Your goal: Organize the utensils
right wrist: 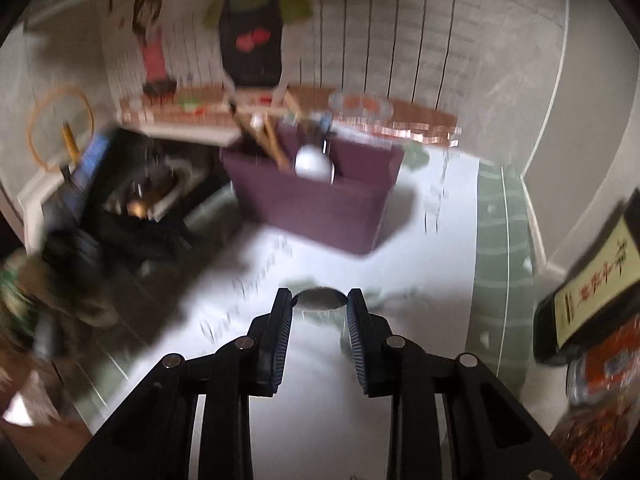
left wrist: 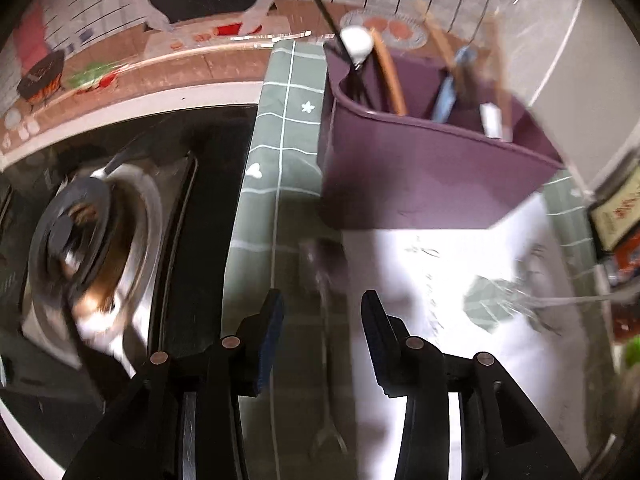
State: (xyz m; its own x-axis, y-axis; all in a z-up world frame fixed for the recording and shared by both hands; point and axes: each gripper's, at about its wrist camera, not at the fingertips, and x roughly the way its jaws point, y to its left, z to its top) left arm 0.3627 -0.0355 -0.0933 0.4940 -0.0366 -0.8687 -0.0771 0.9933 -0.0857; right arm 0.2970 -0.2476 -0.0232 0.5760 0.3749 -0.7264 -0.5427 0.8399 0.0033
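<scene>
Matt purple holder (left wrist: 420, 184) standing on checked green cloth (left wrist: 280, 128); glossy metal spoon (left wrist: 326, 300) lying beside white paper (left wrist: 440, 264).

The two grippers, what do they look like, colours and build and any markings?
Both match. The left gripper and right gripper have black, angular linkage arms with triangular cut-outs, joined by round silver-capped pivot pins. Each finger carries a dark blue ribbed pad on its inner face. No cables, lettering or sleeves show in either wrist view.
</scene>
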